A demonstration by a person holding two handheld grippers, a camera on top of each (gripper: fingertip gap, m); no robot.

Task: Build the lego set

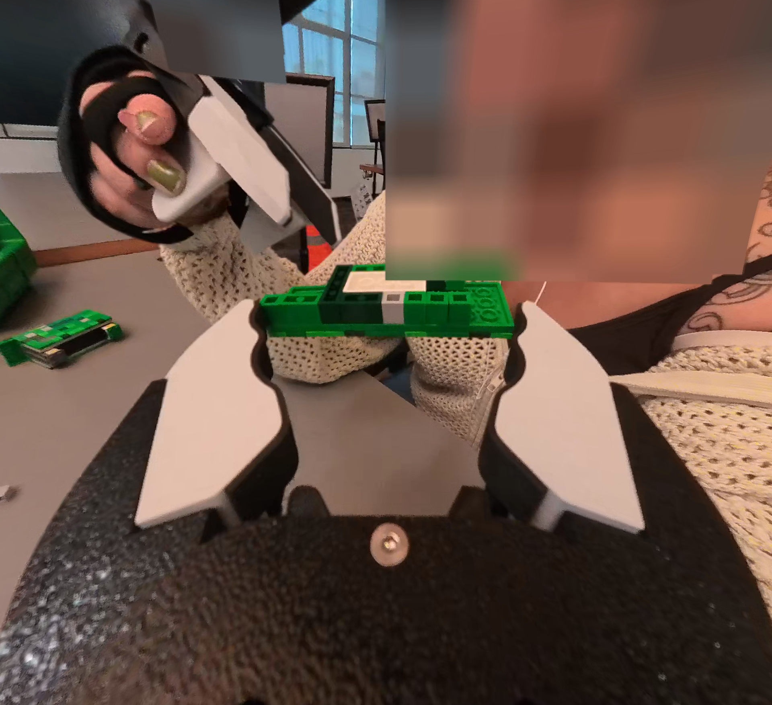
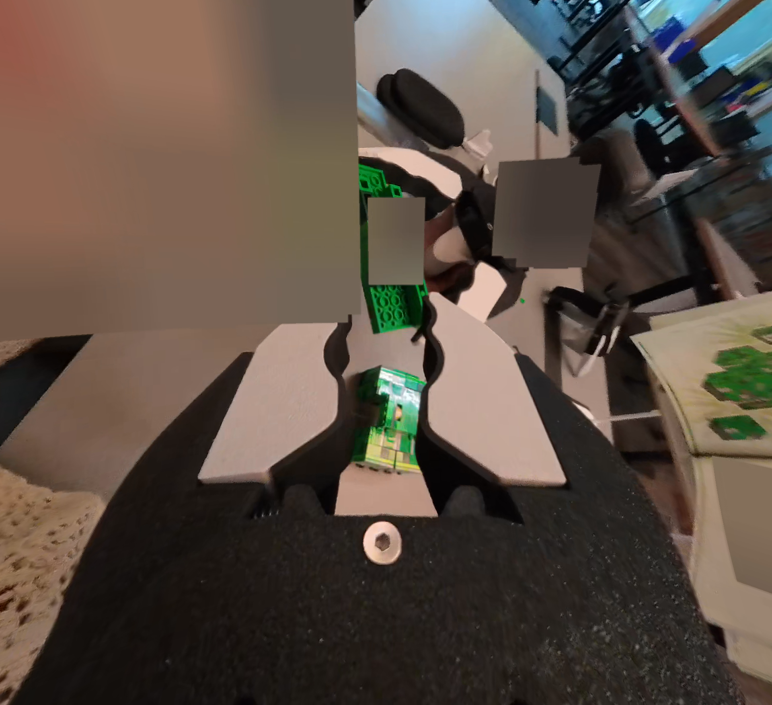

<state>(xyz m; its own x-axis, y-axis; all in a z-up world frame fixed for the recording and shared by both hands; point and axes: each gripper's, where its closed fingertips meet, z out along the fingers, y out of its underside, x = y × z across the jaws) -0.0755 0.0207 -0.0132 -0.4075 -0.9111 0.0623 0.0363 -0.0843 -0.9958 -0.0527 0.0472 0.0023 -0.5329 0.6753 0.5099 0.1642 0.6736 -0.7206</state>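
Nearest to us in the left wrist view, the left gripper [image 1: 386,319] clasped a green lego assembly [image 1: 386,309] between its fingertips, each end of the piece pressed against one finger. Its long axis ran crosswise, straight from finger to finger, and it lay level above the grey table [image 1: 83,413], clear of the surface. Its studless underside tubes showed at the right end, with dark green, grey and white bricks set into the middle. Beyond it we saw a cream knitted sleeve [image 1: 234,267], and higher to the left a hand [image 1: 129,158] gripping the handle of the other tool. A second small green build [image 1: 60,340] lay flat on the table well to the left, apart from the gripper.

In the right wrist view, the right gripper [image 2: 386,334] stood slightly parted and held nothing. Between its fingers, lower down, we saw that small green build [image 2: 386,422] lying on the table beneath. Just past the fingertips the green assembly [image 2: 392,309] appeared end-on, its long axis running away from the camera, near but not touching. An instruction booklet [image 2: 718,388] lay far right.
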